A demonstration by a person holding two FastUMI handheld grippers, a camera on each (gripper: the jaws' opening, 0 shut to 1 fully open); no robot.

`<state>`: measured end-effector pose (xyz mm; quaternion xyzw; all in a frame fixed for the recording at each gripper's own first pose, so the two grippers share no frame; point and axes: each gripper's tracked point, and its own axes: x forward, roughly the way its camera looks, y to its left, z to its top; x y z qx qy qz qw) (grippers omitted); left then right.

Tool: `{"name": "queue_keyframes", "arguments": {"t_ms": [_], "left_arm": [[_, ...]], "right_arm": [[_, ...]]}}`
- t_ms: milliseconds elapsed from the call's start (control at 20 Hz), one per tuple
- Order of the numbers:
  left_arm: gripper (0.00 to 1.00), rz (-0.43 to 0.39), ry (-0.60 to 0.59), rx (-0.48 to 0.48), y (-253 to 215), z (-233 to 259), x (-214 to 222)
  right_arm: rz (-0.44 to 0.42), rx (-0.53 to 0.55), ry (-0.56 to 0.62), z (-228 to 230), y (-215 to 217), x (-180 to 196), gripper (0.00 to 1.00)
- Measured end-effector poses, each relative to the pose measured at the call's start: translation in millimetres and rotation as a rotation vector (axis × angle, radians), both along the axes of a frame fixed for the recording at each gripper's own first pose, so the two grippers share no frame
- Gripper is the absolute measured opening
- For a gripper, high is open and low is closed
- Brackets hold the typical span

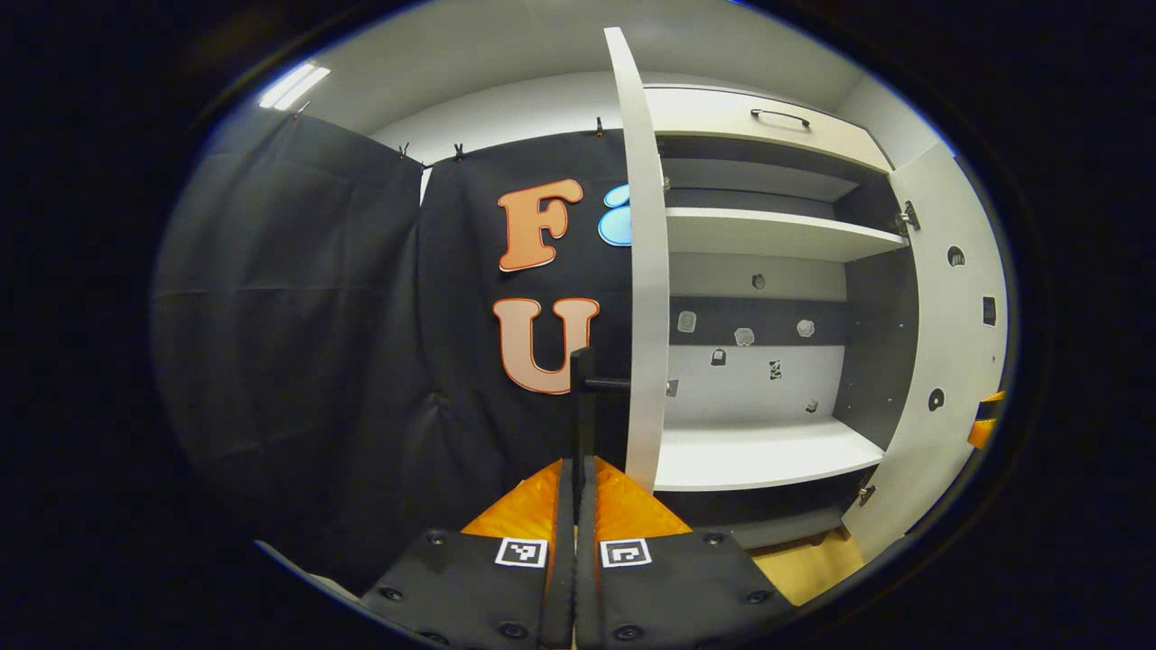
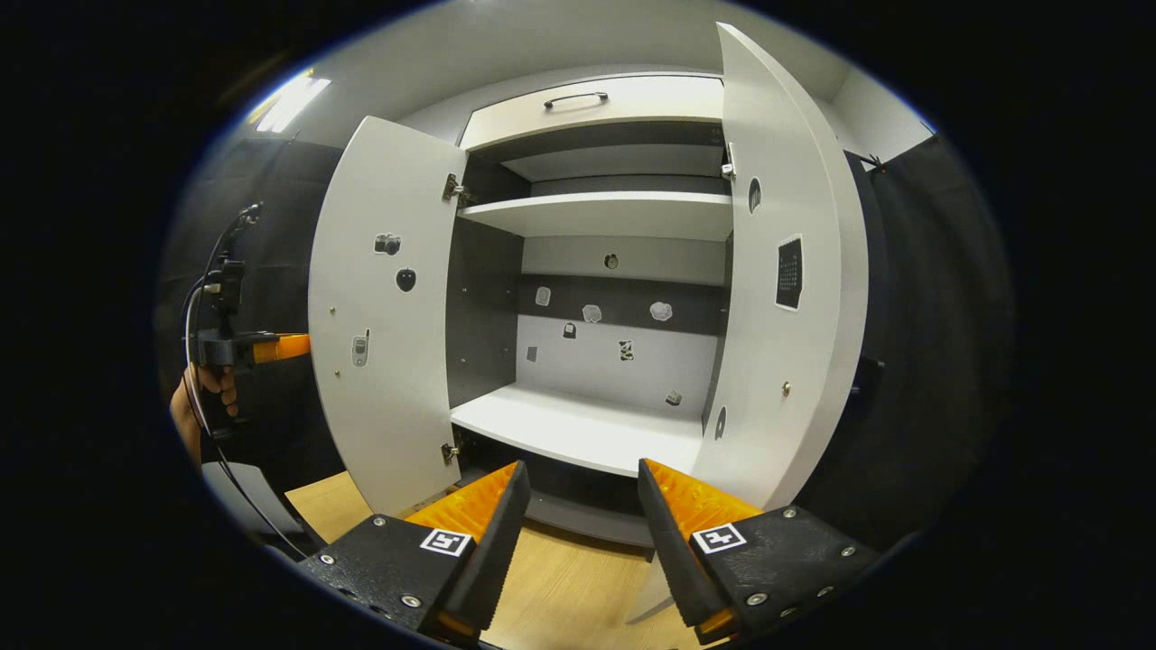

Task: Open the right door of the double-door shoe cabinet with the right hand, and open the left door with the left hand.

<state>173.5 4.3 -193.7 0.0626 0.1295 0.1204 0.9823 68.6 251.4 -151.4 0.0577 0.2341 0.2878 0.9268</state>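
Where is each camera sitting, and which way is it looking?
Left gripper view: rides on the left claw, looking along the edge of the open left door; its own fingers are closed on the door handle.
Right gripper view: rides on the right claw, facing straight into the open cabinet; its own fingers stand apart, and a hand holds the left claw far off.
Both share: the two open doors and the lower shelf.
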Motion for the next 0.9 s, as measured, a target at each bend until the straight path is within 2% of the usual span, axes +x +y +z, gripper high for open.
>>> {"name": "queue_keyframes", "arguments": {"t_ms": [150, 250, 500, 600, 700, 800, 900], "left_arm": [[0.07, -0.044, -0.061, 0.086, -16.1, 26.2, -12.9], [0.15, -0.090, -0.084, 0.105, -38.3, 34.9, -18.0], [0.56, -0.192, -0.132, 0.035, -80.7, 43.3, -22.8], [0.82, -0.207, -0.138, 0.014, -89.3, 42.9, -26.8], [0.81, -0.210, -0.142, 0.006, -95.7, 44.5, -29.8], [0.89, -0.221, -0.155, -0.012, -102.2, 47.3, -31.0], [0.93, -0.220, -0.167, -0.025, -107.7, 49.9, -31.3]], "right_arm": [[-0.027, 0.008, -0.034, 13.7, 0.6, 2.4, 0.74], [-0.061, 0.000, -0.069, 22.4, -3.6, 5.2, 0.75], [-0.152, 0.000, -0.163, 49.3, -18.7, 7.4, 0.82], [-0.192, -0.006, -0.188, 56.3, -29.9, 6.2, 0.84], [-0.225, -0.009, -0.207, 63.4, -40.7, 4.0, 0.88], [-0.247, -0.007, -0.225, 69.6, -44.4, 3.2, 0.91], [-0.268, -0.009, -0.233, 71.6, -49.0, 2.6, 0.93]]}}
